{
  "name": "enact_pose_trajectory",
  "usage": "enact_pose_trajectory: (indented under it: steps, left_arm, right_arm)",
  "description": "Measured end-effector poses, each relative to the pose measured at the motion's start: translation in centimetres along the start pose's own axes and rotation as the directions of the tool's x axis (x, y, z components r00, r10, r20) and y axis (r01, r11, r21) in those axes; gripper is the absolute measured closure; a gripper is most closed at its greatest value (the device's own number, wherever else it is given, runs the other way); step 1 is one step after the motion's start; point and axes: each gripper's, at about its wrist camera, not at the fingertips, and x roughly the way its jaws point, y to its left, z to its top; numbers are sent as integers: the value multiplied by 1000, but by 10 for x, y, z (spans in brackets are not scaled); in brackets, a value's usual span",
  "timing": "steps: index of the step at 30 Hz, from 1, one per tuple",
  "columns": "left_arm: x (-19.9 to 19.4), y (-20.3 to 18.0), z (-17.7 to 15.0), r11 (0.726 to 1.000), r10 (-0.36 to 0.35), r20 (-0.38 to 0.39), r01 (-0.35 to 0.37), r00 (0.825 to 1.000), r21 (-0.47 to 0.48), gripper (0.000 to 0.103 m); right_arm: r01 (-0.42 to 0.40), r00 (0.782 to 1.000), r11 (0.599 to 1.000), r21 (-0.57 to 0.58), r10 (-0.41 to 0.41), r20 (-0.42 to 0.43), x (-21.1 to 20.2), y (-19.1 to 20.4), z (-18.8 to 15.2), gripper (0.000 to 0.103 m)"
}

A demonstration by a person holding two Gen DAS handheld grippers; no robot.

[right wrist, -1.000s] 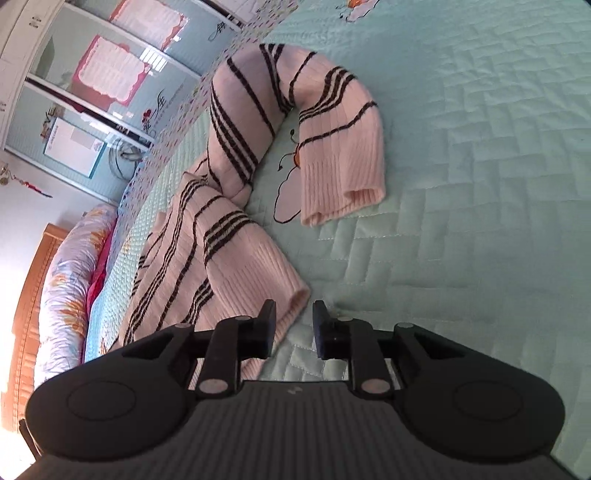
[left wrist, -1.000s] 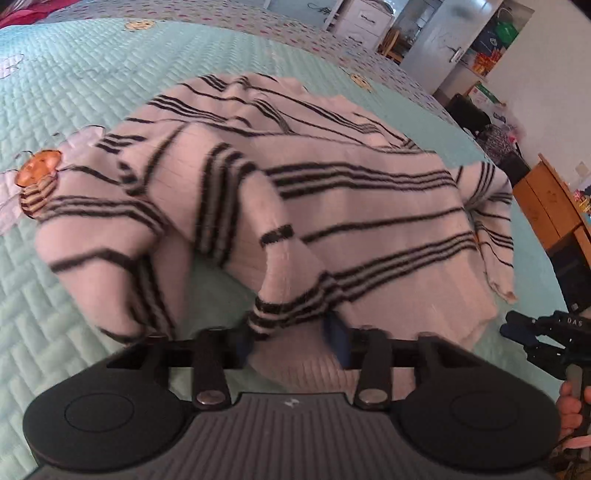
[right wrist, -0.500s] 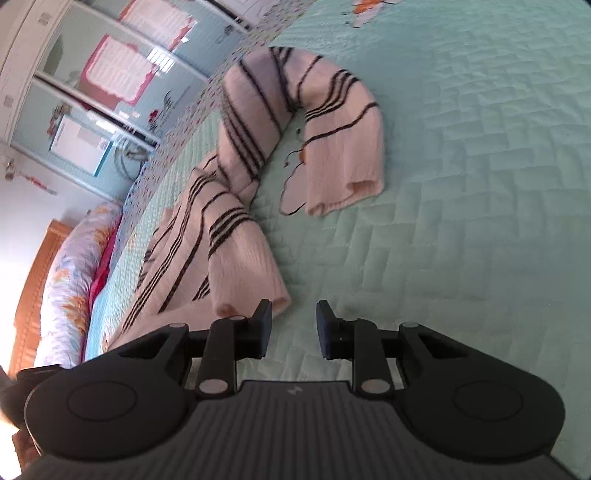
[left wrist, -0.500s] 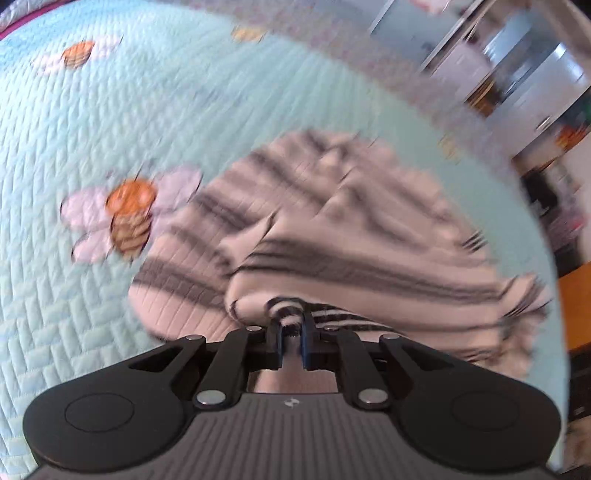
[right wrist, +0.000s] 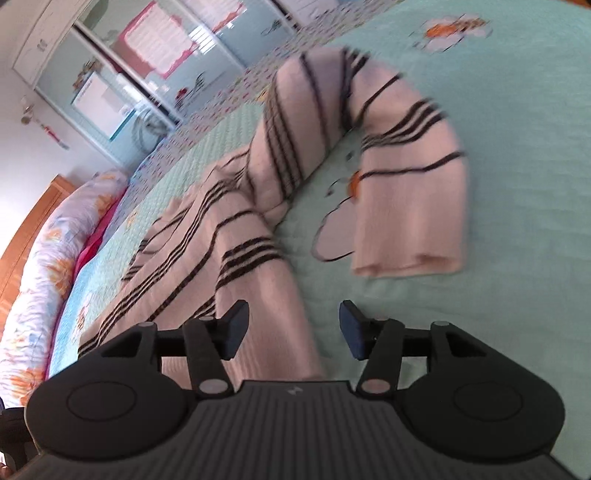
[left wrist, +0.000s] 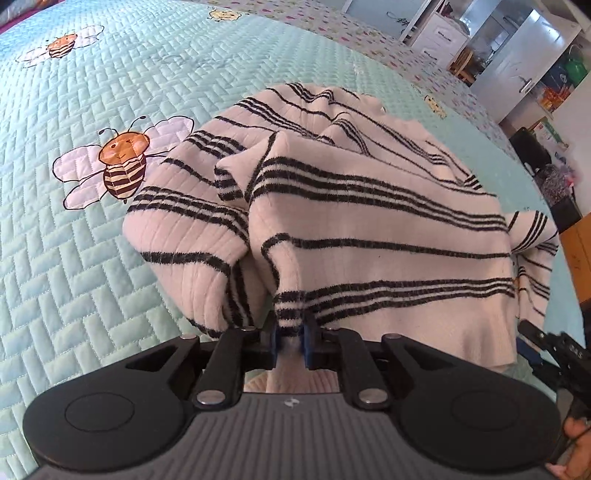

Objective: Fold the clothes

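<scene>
A pink sweater with black stripes (left wrist: 369, 221) lies bunched on the mint quilted bedspread (left wrist: 92, 258). My left gripper (left wrist: 290, 341) is shut on a fold of the sweater near its hem, and the cloth rises from the blue pads. In the right wrist view the same sweater (right wrist: 236, 236) stretches away, with one sleeve (right wrist: 406, 192) curling to the right over a bee print. My right gripper (right wrist: 291, 330) is open, its jaws wide apart over the sweater's near end, holding nothing. The right gripper (left wrist: 554, 354) also shows at the left view's right edge, with a hand behind it.
Bee prints (left wrist: 118, 162) dot the bedspread. A pillow and wooden headboard (right wrist: 37, 229) lie at the left of the right wrist view. Cabinets (left wrist: 439, 33), a door and a wooden cabinet (left wrist: 580, 251) stand beyond the bed's far and right sides.
My left gripper closed on the sweater fold and pulled it over. My right gripper opened wide and moved closer over the sweater's near end.
</scene>
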Motion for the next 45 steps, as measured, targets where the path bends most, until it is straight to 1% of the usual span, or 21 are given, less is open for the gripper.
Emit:
enact_pose_trajectory:
  steps: [2,3,4,6,8,11,13,17,19,21,23,25,27,30,32,33,34,36,39,43,45]
  left_arm:
    - [2,-2,-1,1000,5,-3,-5,1000,7,85]
    - [3,-3,-2,1000,8,-4,-8,1000,11,85]
    - [4,-4,-2,1000,10,-5,-10,1000,14,85]
    - [0,-7,-3,999,18,15,-19,1000,38,91]
    - [-10,-8,-2,999,4,48,-7,999,49,93]
    - [-38,-2,0,997,-74,109,70,991,40,94]
    - [-57,1,1,992,-126,141,121,982,40,94]
    - [-88,4,-1,978,-208,159,207,965,24,94]
    - [-100,7,-9,970,-244,144,244,959,19,94]
    - [-101,4,-19,980,-197,123,192,973,56,94]
    - [-83,3,-30,993,-70,51,65,996,100,93]
    - [-57,7,-41,993,28,-57,-21,998,118,93]
    - [-42,11,-49,992,63,-127,-48,990,117,93]
    - [-51,14,-51,991,61,-97,-48,993,126,88]
    - [-65,15,-48,988,60,-48,-52,997,146,83]
    - [-72,16,-47,986,62,-25,-57,998,154,76]
    - [-79,20,-46,987,60,-1,-59,998,150,70]
    - [-90,33,-42,992,51,45,-56,998,111,66]
    - [-76,52,-30,996,82,65,-84,994,22,64]
    - [-54,77,-15,988,129,83,-121,988,-98,64]
    - [-37,89,-7,984,66,69,-54,995,-168,64]
  right_arm:
    - [24,1000,999,-32,-24,3,6,6,-3,57]
    - [25,1000,999,-47,-25,-2,6,10,-4,92]
    - [17,1000,999,-51,-18,-14,6,14,-7,100]
    - [-8,999,998,-56,7,-35,2,22,-11,100]
    - [-63,997,996,-56,61,-47,-13,29,-15,100]
    - [-165,984,986,25,167,-59,-48,27,-20,100]
    - [-219,974,971,101,224,-40,-77,14,-21,101]
    - [-233,971,955,186,240,-17,-115,-5,-23,101]
    - [-234,970,947,219,243,-19,-128,-12,-27,101]
    - [-249,965,940,235,260,-18,-139,-16,-32,101]
    - [-172,982,969,176,183,-47,-139,-15,-38,100]
    - [-98,988,982,161,116,-104,-130,-23,-46,100]
    - [-32,986,985,168,59,-158,-120,-33,-56,96]
    - [67,985,991,112,-48,-166,-117,-34,-61,96]
    - [86,990,990,111,-73,-120,-125,-35,-56,95]
    - [98,992,988,118,-87,-94,-129,-36,-52,95]
    - [114,992,985,128,-106,-65,-133,-38,-48,95]
    - [131,991,983,128,-130,-13,-140,-37,-41,94]
    - [68,997,992,109,-70,11,-137,-24,-34,86]
    - [-89,995,995,51,91,-42,-114,16,-39,85]
    - [-146,984,989,24,148,-97,-98,41,-46,83]
